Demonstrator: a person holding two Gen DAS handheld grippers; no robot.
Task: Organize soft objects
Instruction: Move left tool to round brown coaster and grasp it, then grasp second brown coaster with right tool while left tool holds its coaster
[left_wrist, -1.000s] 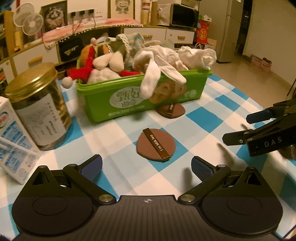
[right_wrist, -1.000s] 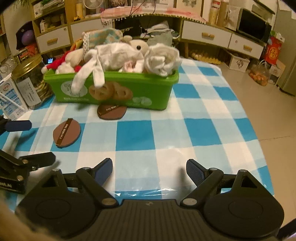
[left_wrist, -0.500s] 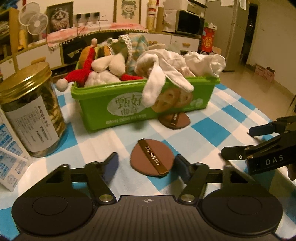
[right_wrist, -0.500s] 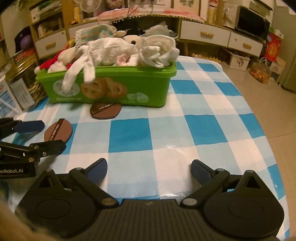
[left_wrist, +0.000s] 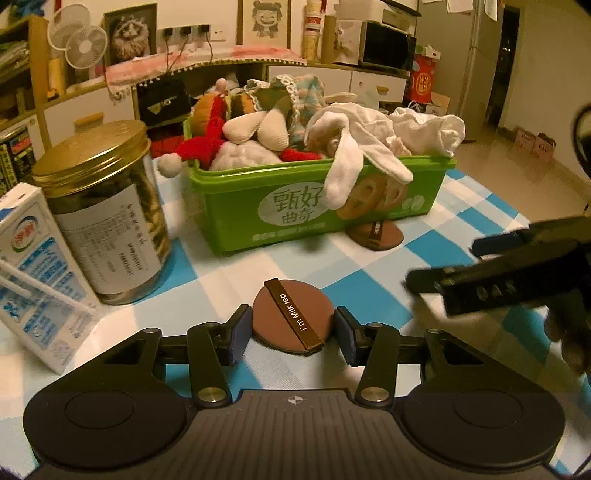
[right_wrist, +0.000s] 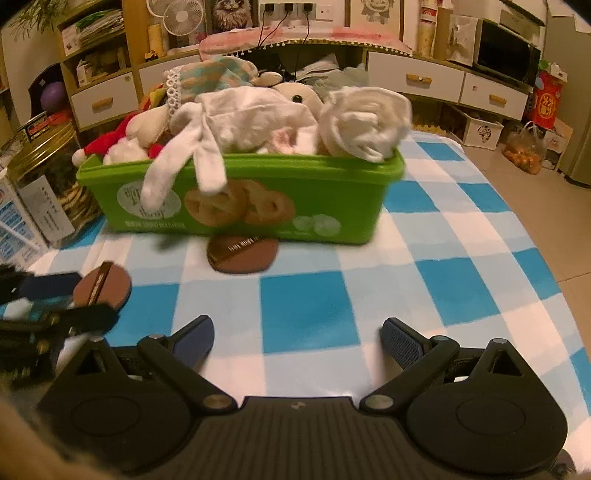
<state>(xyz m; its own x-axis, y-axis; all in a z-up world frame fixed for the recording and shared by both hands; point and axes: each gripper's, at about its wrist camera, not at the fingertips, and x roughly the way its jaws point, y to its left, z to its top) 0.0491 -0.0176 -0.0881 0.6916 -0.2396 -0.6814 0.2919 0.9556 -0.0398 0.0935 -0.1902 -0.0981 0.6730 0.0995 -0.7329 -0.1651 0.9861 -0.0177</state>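
Note:
A round brown puff (left_wrist: 291, 314) with a dark "I'm Milk tea" strap lies flat on the checked cloth. My left gripper (left_wrist: 291, 328) straddles it with its jaws closing, and both blue pads (left_wrist: 240, 328) meet its rim. From the right wrist view the same puff (right_wrist: 103, 286) shows between the left gripper's (right_wrist: 62, 299) fingers. A second brown puff (left_wrist: 376, 236) (right_wrist: 242, 253) lies against the front of the green bin (left_wrist: 258, 192) (right_wrist: 332, 184), which is heaped with plush toys (left_wrist: 258, 125) and white cloth (right_wrist: 255, 114). My right gripper (right_wrist: 297, 334) hovers open over bare cloth, nothing between its fingers.
A gold-lidded glass jar (left_wrist: 99, 206) and a milk carton (left_wrist: 33, 258) stand left of the bin. My right gripper (left_wrist: 480, 273) is close on the right of the left one. The table's right edge (right_wrist: 546, 280) drops to tiled floor. Cabinets line the back wall.
My left gripper came forward onto the near puff and its jaws narrowed from wide to touching the rim. My right gripper moved closer to the bin and opened a little wider.

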